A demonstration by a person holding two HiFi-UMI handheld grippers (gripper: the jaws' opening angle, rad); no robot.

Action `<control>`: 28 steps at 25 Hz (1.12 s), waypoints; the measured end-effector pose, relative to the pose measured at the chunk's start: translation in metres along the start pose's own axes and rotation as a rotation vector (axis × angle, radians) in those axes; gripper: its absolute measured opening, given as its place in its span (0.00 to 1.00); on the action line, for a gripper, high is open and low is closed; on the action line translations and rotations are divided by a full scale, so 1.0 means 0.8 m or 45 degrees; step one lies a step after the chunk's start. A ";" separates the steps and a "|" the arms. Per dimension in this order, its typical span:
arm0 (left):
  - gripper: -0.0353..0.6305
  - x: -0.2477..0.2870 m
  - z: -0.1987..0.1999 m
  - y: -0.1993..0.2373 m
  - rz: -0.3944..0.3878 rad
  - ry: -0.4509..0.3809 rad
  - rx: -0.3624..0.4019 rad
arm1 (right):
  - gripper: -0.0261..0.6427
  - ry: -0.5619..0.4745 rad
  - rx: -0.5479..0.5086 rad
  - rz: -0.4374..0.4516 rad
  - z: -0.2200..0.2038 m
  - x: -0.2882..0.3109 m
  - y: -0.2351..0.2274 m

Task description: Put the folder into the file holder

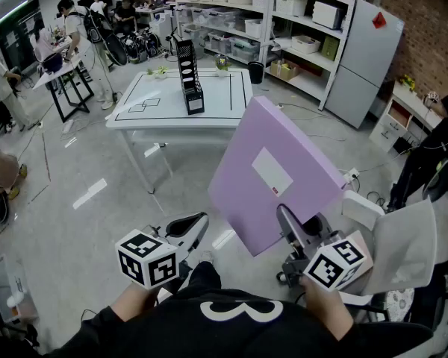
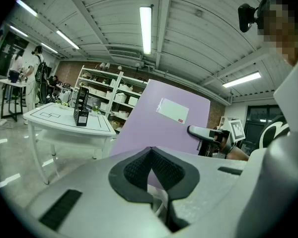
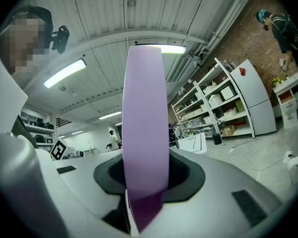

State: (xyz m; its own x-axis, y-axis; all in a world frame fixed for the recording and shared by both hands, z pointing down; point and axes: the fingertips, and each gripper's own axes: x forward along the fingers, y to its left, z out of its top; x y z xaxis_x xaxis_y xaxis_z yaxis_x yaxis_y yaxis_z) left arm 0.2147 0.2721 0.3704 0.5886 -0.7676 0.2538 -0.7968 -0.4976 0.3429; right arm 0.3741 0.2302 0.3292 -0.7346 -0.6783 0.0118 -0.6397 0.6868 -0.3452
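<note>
A large lilac folder (image 1: 272, 174) with a white label is held up in the air, tilted, between me and the table. My right gripper (image 1: 287, 218) is shut on its lower edge; in the right gripper view the folder (image 3: 144, 133) stands edge-on between the pads. The left gripper (image 1: 194, 226) hangs to the folder's left, shut with nothing in it. In the left gripper view the folder (image 2: 159, 123) rises behind those closed jaws. A black file holder (image 1: 188, 77) stands upright on the white table (image 1: 224, 103), well ahead of both grippers.
Shelving with boxes (image 1: 299, 21) and a grey fridge (image 1: 366, 51) line the back right. Several people stand round a second table (image 1: 60, 69) at the far left. A white chair (image 1: 403, 245) is close on my right. Bare floor lies between me and the white table.
</note>
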 end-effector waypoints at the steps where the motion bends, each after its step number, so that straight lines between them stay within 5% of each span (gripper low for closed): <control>1: 0.06 0.005 0.004 0.008 -0.002 -0.001 0.004 | 0.25 -0.004 -0.005 0.000 0.002 0.009 -0.003; 13: 0.06 0.076 0.065 0.132 -0.018 0.009 -0.017 | 0.25 0.011 0.023 -0.001 0.021 0.151 -0.054; 28: 0.06 0.167 0.161 0.357 -0.014 0.002 -0.108 | 0.25 0.037 0.017 -0.039 0.064 0.400 -0.121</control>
State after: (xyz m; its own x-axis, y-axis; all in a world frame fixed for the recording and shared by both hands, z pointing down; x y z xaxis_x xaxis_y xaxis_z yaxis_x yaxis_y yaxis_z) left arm 0.0485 -0.0248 0.3857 0.5976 -0.7615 0.2509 -0.7758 -0.4701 0.4208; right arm 0.2129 -0.0667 0.3186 -0.7209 -0.6912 0.0496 -0.6592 0.6620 -0.3566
